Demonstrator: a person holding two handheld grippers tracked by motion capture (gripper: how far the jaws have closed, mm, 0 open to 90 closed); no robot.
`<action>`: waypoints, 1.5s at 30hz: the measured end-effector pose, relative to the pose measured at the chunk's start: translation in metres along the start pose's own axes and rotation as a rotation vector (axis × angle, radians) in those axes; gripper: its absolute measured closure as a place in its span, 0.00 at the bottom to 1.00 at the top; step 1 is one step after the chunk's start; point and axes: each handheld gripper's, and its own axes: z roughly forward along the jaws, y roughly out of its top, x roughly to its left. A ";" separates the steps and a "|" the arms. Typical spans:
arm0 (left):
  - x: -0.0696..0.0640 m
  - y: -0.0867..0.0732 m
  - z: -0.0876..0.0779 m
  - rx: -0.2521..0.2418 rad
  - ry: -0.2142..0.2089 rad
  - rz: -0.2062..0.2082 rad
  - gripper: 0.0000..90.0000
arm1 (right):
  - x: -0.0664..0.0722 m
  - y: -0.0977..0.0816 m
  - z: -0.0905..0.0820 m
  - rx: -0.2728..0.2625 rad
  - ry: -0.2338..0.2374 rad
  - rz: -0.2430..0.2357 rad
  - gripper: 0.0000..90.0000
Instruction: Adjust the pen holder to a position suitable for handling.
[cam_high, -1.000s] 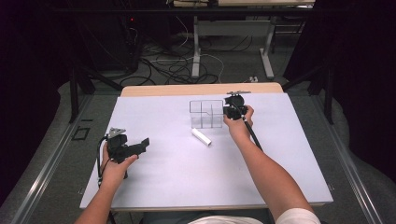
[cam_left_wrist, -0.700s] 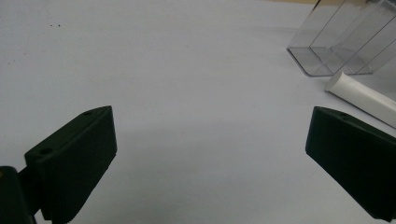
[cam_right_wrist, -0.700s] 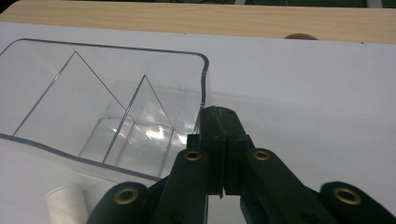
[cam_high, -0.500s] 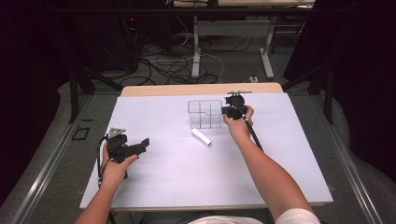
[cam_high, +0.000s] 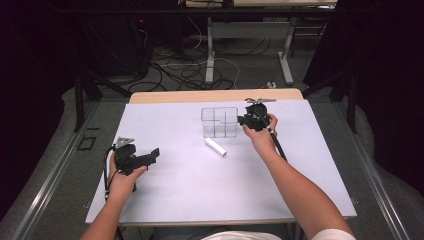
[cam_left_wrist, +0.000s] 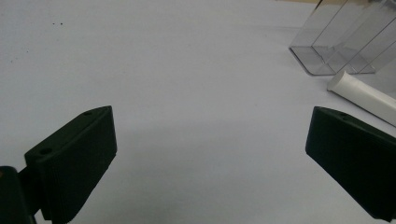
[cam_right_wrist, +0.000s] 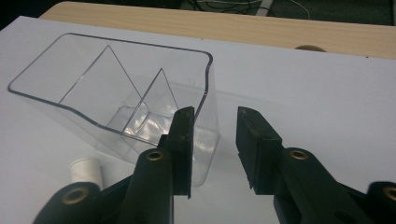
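High view: right gripper sits just beside the right wall of the clear bin, jaws pointing at it. They've just been opening, parted a bit. White tube lies on the table, near and just to the person's side of the bin, long axis slanting from far-left to near-right. Right hand is much nearer the tube; left gripper is well apart from it, off to the tube's left, jaws aimed roughly toward it.

Left gripper view: jaws wide, nothing between them. Tube lies ahead and right, just beyond the right jaw; bin farther on.

Right gripper view: jaws narrowly apart. Left jaw is up against the bin corner, prob. inside the wall w/ the wall in the gap, but pads look clear of it; hard to be sure. Tube end pokes out low left, beside the left jaw.
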 end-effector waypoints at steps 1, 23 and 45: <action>0.000 0.000 0.000 0.000 0.000 0.000 0.02 | 0.001 0.000 -0.002 -0.001 0.007 0.005 0.71; 0.000 -0.001 0.000 0.001 0.004 0.001 0.02 | 0.027 -0.009 -0.026 0.024 0.161 -0.207 0.44; 0.004 -0.003 -0.001 0.004 0.006 -0.005 0.02 | 0.057 -0.022 -0.005 0.103 0.295 -0.340 0.45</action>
